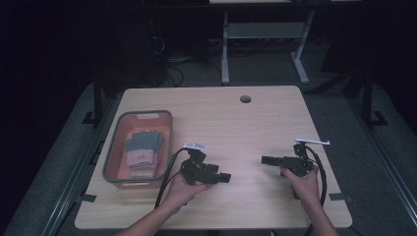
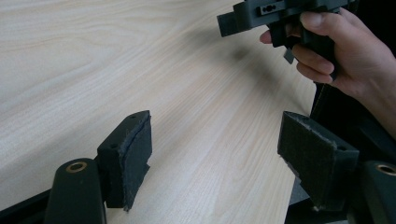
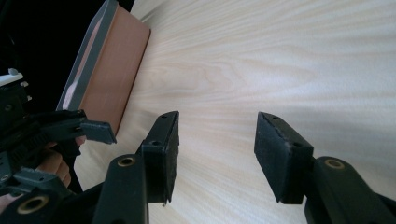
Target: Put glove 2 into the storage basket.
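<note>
Two hands hold black two-jaw tools low over the light wooden table, near its front edge. The left tool points toward the right edge, and in the left gripper view its padded jaws stand spread wide with only bare wood grain between them. The right tool points back toward the left edge; in the right gripper view its jaws are also spread, with nothing between them. The two tool tips face each other, apart, over the middle of the front half. The orange plastic basket with a grey rim sits by the left edge, just beside the left hand, and holds folded grey and pink cloths.
</note>
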{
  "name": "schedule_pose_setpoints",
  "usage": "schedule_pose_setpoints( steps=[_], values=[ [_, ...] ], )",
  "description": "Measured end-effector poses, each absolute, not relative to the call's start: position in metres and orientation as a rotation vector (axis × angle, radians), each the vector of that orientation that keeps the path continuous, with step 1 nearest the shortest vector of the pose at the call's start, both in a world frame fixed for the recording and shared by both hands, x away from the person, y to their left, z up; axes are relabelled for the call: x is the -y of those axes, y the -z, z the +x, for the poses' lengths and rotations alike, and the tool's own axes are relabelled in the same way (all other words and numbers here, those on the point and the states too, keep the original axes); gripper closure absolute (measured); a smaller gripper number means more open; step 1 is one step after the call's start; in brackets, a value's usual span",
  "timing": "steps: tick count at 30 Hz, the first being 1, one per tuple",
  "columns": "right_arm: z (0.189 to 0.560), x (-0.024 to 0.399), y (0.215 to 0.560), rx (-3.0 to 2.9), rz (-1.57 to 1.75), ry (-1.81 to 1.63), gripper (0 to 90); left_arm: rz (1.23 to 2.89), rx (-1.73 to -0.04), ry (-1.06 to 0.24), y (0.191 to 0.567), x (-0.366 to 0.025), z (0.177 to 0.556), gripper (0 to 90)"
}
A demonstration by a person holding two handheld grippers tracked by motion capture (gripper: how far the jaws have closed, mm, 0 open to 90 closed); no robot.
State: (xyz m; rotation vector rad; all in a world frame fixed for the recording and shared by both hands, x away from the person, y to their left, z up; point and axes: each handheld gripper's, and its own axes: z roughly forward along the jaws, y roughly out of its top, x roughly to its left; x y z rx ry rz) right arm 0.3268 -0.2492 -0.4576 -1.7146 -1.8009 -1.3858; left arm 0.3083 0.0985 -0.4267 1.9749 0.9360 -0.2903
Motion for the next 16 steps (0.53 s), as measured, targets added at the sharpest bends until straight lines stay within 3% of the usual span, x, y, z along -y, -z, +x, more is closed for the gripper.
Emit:
schedule_pose_setpoints(
  steps=[16],
  values=[
    [0.303,0.257,0.473,1.8,-1.684,1.406,46.7,1.965,-0.931,0.307,0.437,-0.096,0.298,26.0]
  ],
)
